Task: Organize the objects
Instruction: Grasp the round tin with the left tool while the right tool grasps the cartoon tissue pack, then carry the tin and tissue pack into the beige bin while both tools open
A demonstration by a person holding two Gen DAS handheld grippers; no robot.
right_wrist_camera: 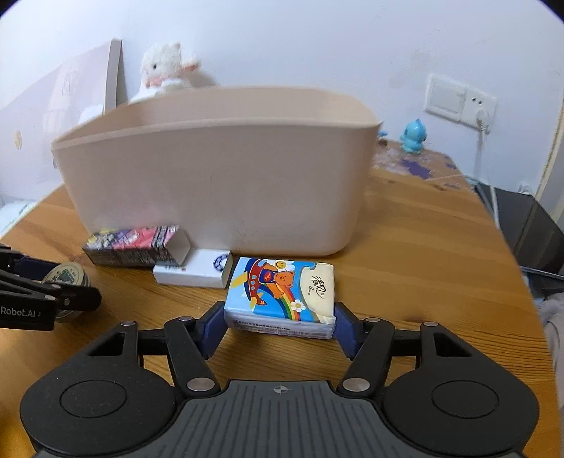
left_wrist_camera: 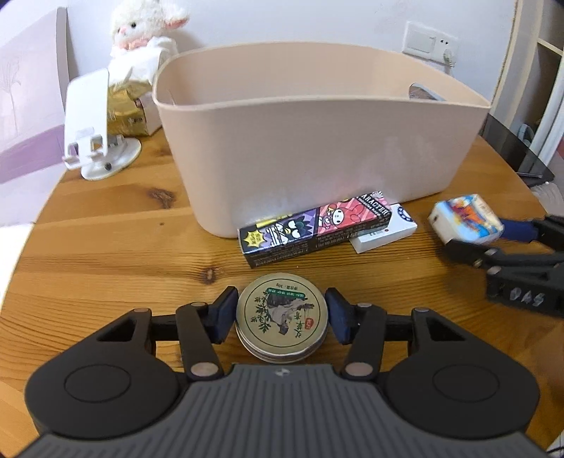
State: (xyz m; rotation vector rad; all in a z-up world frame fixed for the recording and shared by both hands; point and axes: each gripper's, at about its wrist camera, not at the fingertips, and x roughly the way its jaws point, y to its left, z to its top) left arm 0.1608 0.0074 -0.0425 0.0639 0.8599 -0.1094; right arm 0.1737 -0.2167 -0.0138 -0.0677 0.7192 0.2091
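A beige plastic bin (left_wrist_camera: 317,141) stands on the wooden table; it also shows in the right wrist view (right_wrist_camera: 218,176). My left gripper (left_wrist_camera: 281,319) is shut on a round gold tin (left_wrist_camera: 281,317) with a plant drawing on its lid. My right gripper (right_wrist_camera: 280,326) is shut on a tissue pack (right_wrist_camera: 282,294) printed with a bear and rainbow, also visible in the left wrist view (left_wrist_camera: 467,218). A cartoon-printed long box (left_wrist_camera: 313,229) and a white small box (left_wrist_camera: 386,230) lie against the bin's front wall.
A white phone stand (left_wrist_camera: 91,130), a gold packet (left_wrist_camera: 127,118) and a white plush toy (left_wrist_camera: 141,31) sit behind the bin on the left. A blue figurine (right_wrist_camera: 414,135) and a wall socket (right_wrist_camera: 460,102) are at the back right. The table's edge (right_wrist_camera: 511,253) curves round on the right.
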